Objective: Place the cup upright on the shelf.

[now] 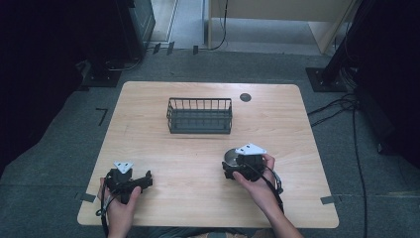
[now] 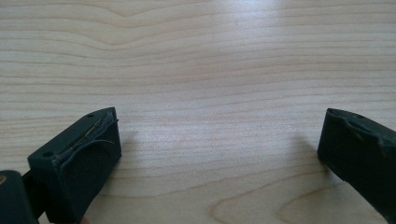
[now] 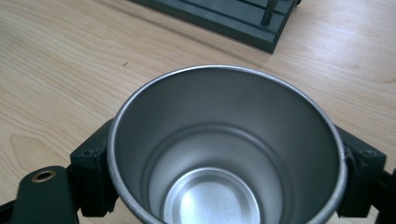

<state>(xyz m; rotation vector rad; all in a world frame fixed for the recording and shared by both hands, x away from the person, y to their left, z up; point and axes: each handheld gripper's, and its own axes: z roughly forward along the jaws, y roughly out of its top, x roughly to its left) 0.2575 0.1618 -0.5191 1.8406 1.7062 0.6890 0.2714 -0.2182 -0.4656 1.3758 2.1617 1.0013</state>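
Observation:
A shiny metal cup stands upright and empty on the wooden table, right of centre. My right gripper is shut on it. In the right gripper view the cup sits between the two black jaws, which press its left and right sides; my right gripper holds it near the rim. My left gripper rests low at the table's front left, pointing right. In the left gripper view my left gripper is open wide over bare wood.
A dark wire basket stands empty at the table's middle back; its base lies just beyond the cup. A small black round disc sits near the far edge. Cables trail on the floor at the right.

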